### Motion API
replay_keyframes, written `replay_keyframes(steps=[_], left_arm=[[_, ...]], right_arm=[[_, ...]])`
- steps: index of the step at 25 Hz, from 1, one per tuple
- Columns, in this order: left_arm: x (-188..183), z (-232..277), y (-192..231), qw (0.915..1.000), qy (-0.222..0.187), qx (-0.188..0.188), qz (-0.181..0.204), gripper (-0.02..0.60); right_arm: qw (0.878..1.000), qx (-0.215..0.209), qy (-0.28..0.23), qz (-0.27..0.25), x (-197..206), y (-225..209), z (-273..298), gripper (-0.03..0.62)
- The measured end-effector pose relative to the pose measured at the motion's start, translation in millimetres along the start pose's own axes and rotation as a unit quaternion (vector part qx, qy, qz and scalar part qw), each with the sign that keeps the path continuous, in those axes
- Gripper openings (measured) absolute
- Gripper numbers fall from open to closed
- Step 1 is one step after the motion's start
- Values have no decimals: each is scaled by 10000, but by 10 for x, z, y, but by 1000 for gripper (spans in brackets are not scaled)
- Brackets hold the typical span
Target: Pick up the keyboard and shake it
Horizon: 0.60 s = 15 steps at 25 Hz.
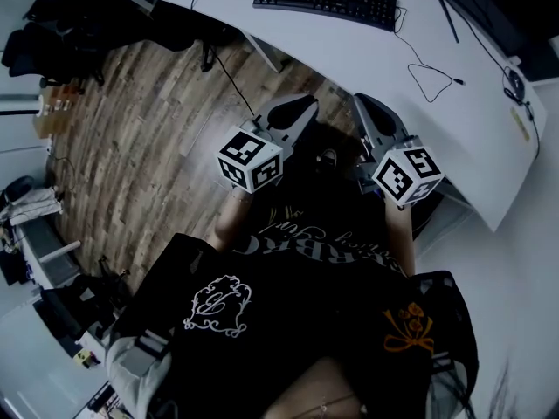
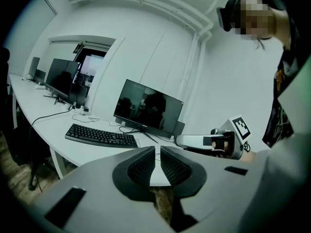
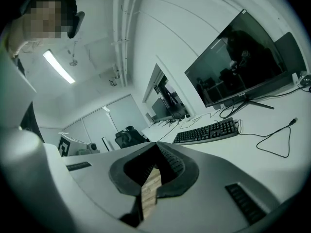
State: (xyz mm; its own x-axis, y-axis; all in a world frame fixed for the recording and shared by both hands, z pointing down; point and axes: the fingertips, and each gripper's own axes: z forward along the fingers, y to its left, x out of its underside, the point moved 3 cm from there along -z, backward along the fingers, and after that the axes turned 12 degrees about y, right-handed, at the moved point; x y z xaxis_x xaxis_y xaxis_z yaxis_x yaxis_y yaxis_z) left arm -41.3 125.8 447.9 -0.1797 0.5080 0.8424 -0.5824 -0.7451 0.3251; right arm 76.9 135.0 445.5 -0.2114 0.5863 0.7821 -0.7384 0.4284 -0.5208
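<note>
The black keyboard (image 1: 325,1) lies on the white desk (image 1: 454,138) at the far side, its cable trailing to the right. Both grippers hang in front of the person's body, short of the desk edge and well away from the keyboard. My left gripper (image 1: 301,107) is shut with nothing between its pads. My right gripper (image 1: 365,107) is shut and empty too. In the left gripper view the keyboard (image 2: 102,136) sits ahead and to the left of the left gripper (image 2: 158,152). In the right gripper view the keyboard (image 3: 206,131) lies ahead and to the right of the right gripper (image 3: 156,147).
A dark monitor (image 2: 148,108) stands behind the keyboard, and further monitors (image 2: 63,76) stand along the desk. A loose black cable (image 1: 432,81) loops on the desk to the right of the keyboard. Wooden floor (image 1: 140,112) lies below, with an office chair (image 3: 127,136) farther off.
</note>
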Motion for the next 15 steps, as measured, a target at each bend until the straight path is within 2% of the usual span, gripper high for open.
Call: replay_keyframes(steps=[8, 15], left_arm=[[-13, -23, -14, 10000, -17, 52, -67, 46], [1, 80, -72, 9999, 56, 150, 20, 46]], right_arm=[[9999, 53, 80, -46, 13, -5, 24, 11], [9999, 119, 91, -54, 14, -91, 2, 11]])
